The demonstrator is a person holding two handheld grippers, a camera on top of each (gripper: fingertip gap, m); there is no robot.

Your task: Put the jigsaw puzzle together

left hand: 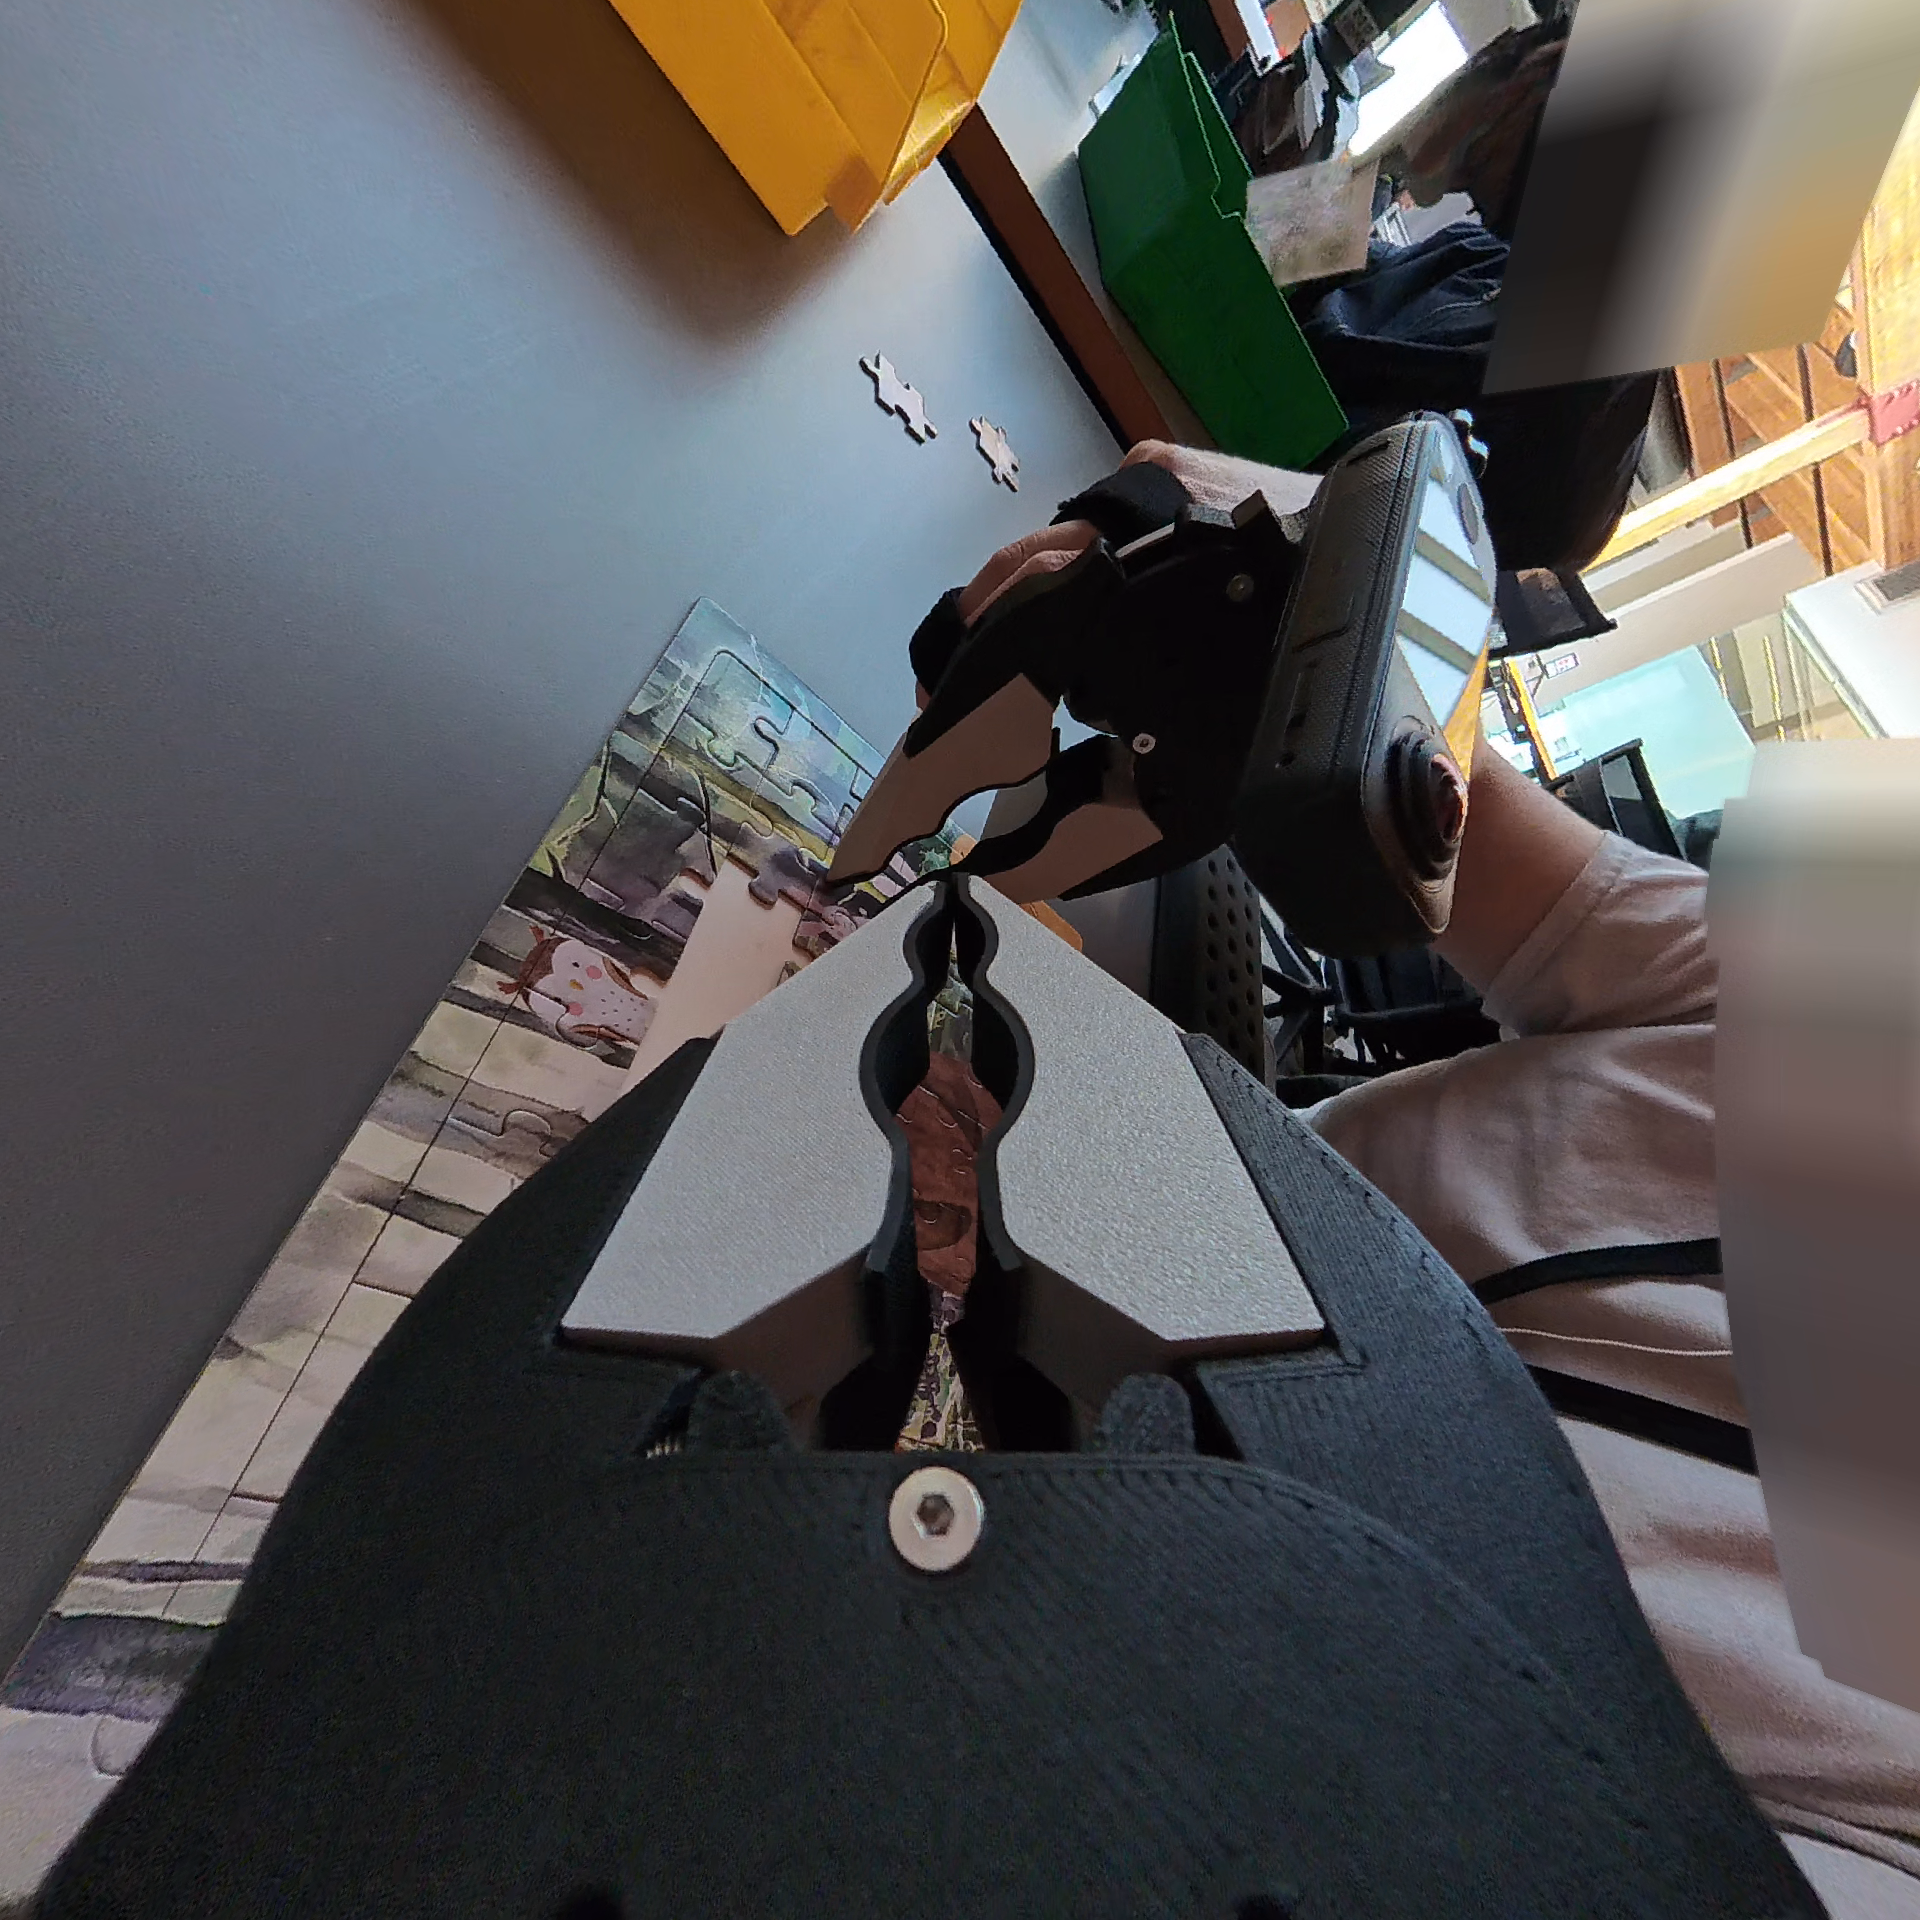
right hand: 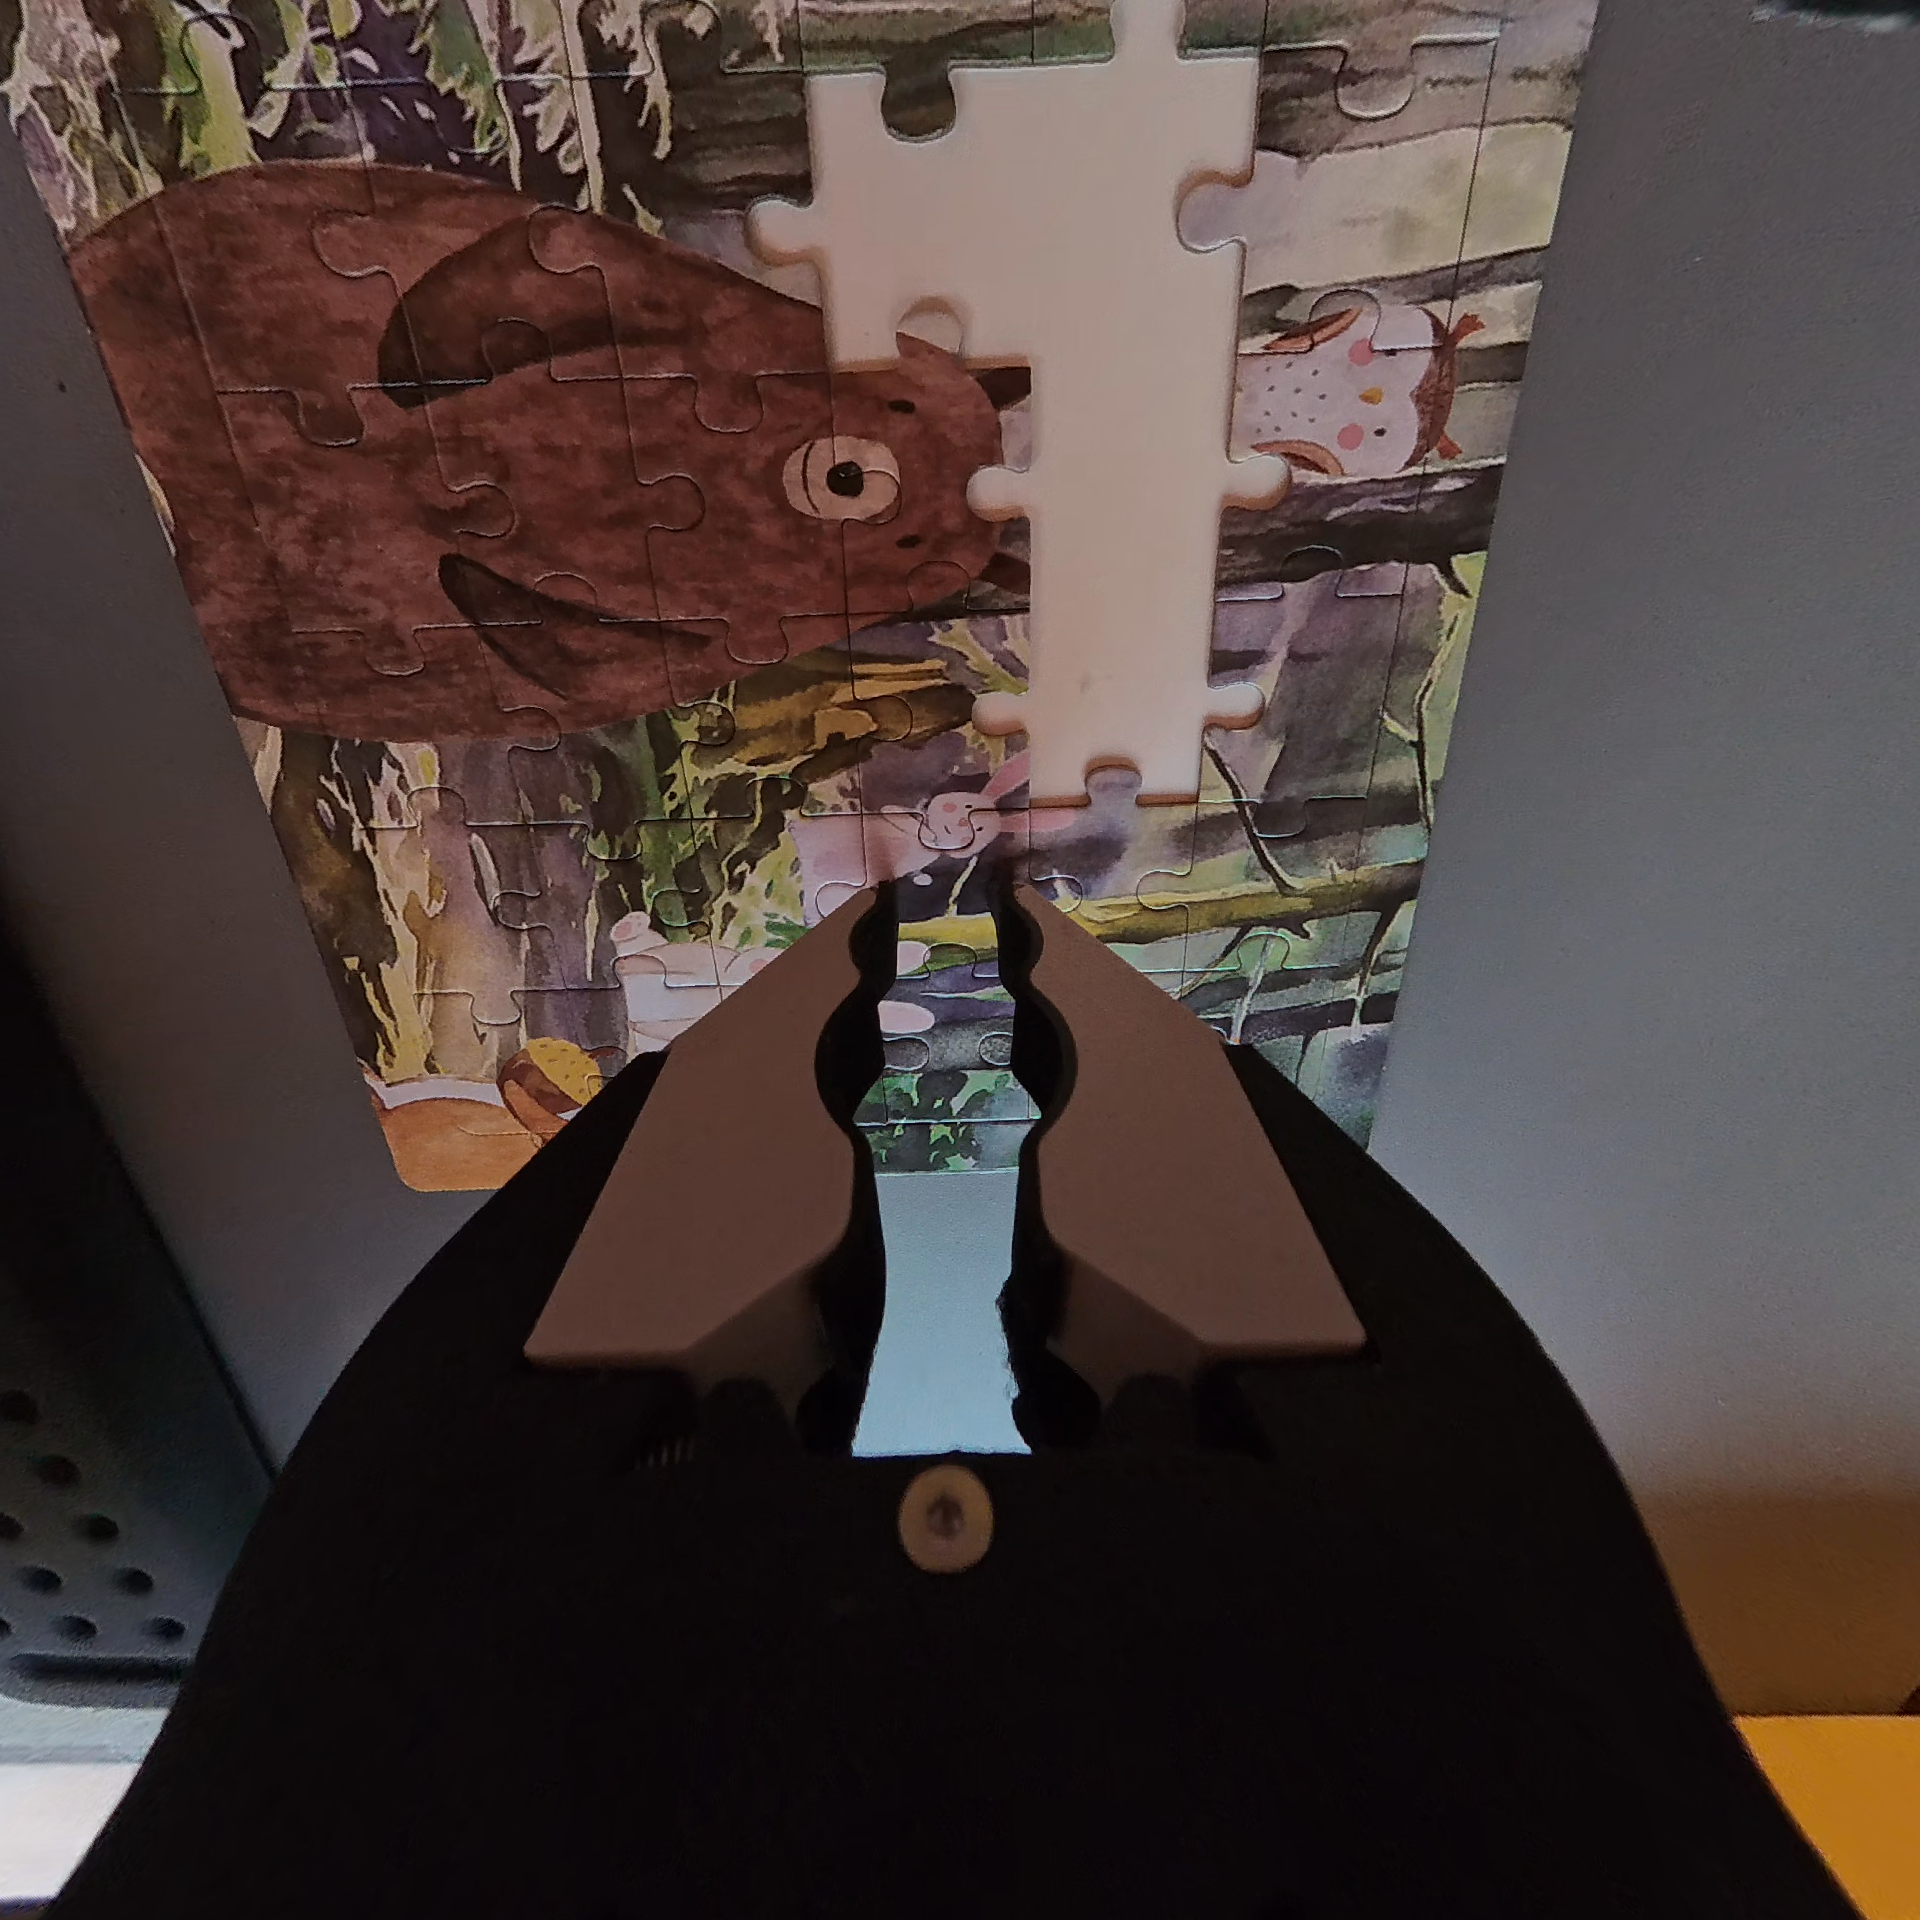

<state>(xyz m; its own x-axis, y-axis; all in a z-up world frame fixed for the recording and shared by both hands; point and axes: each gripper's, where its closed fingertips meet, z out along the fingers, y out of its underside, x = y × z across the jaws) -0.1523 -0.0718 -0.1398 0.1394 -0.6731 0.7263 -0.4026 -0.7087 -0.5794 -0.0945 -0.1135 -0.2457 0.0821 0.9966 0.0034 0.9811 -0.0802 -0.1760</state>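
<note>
While most of the jigsaw puzzle is done, a white gap still needs filling

Left wrist view: left gripper hovers low over the puzzle's near part, jaws nearly pressed together w/ nothing in them. Two loose pieces lie on the grey table near its far edge, by the yellow bin. Right gripper tips sit just above the puzzle next to the gap. Right wrist view: right gripper jaws slightly spread, empty, over the puzzle's near edge, gap straight ahead. Imo next step is fetching a loose piece: grab it by the edge, check tab orientation vs the gap, lower flat, don't nudge the neighbours.
</note>
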